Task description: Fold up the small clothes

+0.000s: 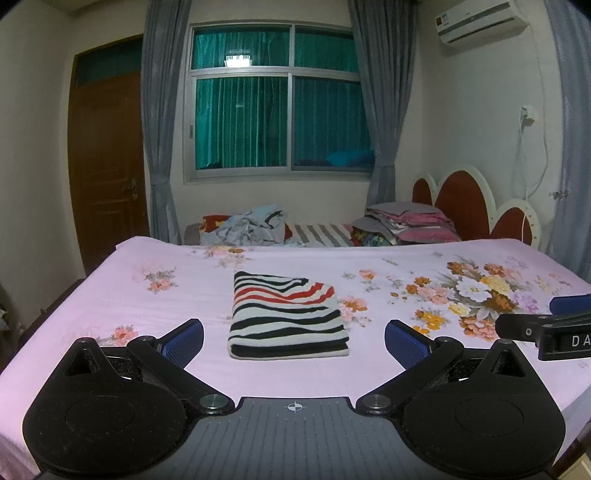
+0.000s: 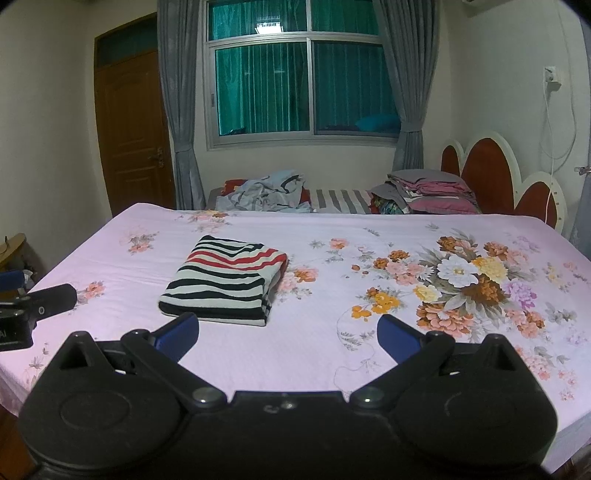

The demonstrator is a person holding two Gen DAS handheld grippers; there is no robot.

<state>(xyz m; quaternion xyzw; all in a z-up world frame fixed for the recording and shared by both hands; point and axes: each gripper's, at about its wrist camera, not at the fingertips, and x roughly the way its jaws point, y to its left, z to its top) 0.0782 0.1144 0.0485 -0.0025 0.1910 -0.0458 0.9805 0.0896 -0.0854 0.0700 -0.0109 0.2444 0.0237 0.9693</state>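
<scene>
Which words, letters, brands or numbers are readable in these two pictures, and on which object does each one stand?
"DA": white letters on the right hand-held gripper, cut off by the picture's right edge.
"AI": pale letters on the left hand-held gripper, cut off by the picture's left edge.
Sticker and brand mark on the air conditioner: too small and blurred to read.
Striped folded garment: no text.

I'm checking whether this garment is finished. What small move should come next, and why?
Probably draw both grippers back and turn to the unfolded pile at the far edge. The striped garment already lies as a compact folded rectangle on the floral sheet, and the left gripper and right gripper are both open, holding nothing.
</scene>
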